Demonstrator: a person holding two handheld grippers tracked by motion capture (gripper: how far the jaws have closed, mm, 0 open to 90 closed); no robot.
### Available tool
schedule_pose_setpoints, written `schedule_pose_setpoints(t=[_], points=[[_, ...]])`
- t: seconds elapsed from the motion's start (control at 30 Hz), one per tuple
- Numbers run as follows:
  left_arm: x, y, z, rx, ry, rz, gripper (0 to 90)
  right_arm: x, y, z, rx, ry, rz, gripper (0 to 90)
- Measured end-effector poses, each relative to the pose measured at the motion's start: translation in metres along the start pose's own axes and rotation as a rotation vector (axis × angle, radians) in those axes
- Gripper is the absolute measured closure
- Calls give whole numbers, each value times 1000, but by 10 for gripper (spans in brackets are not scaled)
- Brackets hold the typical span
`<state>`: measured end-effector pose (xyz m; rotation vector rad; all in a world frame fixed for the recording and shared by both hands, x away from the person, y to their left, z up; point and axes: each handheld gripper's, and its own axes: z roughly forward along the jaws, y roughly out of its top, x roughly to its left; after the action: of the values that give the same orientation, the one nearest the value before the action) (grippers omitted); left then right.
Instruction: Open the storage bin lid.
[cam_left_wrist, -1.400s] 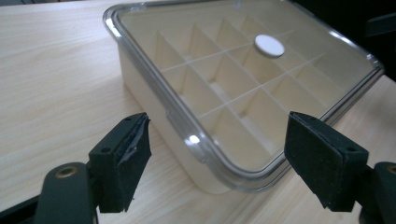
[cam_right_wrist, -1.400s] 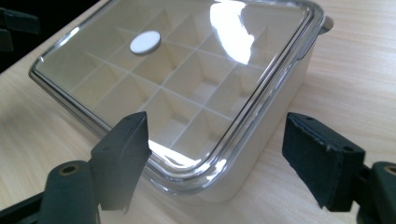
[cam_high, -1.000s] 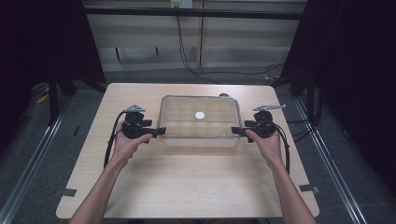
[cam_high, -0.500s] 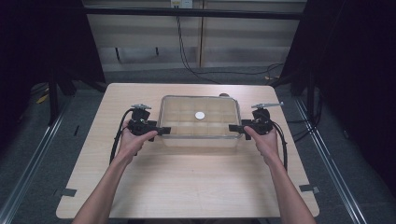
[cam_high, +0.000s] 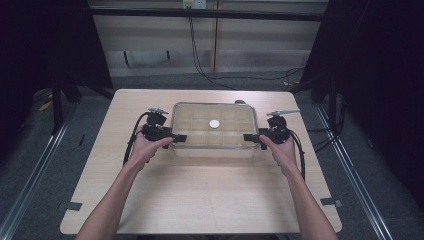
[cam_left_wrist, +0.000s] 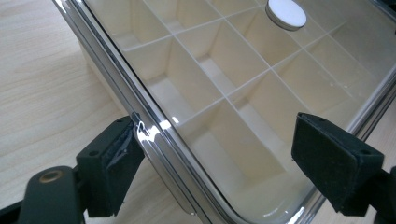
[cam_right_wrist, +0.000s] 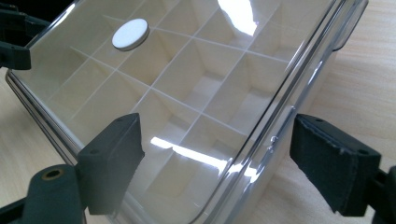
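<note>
Clear lid (cam_high: 215, 125) rim between spread jaws, left gripper (cam_left_wrist: 224, 172), right gripper (cam_right_wrist: 219, 163).

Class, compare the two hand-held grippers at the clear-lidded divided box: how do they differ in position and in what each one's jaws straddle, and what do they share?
The left hand-held gripper is at the box's left end; the right hand-held gripper is at its right end.
In the left gripper view one jaw touches the lid's rim; in the right gripper view both jaws stand off it.
Shared: both are black, open, and straddle the lid's edge over the compartmented box.
</note>
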<state>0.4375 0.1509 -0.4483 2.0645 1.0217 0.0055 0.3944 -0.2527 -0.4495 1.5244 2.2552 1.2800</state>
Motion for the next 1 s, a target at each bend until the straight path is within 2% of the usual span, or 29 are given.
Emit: schedule_pose_setpoints(t=[0.13, 0.27, 0.4, 0.47, 0.5, 0.57, 0.73, 0.83, 1.0], points=[[3, 1, 3, 0, -23, -6, 162, 0, 1, 5, 8, -2, 5, 145], [8, 1, 0, -2, -48, -13, 218, 1, 3, 7, 7, -16, 3, 139], [8, -1, -3, -9, -43, 1, 243, 2, 4, 11, -10, -40, -7, 128], [9, -2, -3, -20, -42, -7, 260, 2, 4, 11, -11, -42, -4, 128], [11, -3, -3, -39, -49, -33, 281, 2, 5, 11, -7, -44, -2, 128], [10, -4, -4, -47, -46, -33, 306, 4, 7, 11, 5, -49, -9, 129], [8, -3, -7, -65, -40, -34, 310, 3, 7, 10, 3, -51, 4, 149], [7, -2, -8, -56, -26, -21, 313, 2, 7, 10, 2, -48, 10, 152], [7, -3, -9, -59, -26, -19, 311, 2, 7, 11, -7, -56, 16, 151]])
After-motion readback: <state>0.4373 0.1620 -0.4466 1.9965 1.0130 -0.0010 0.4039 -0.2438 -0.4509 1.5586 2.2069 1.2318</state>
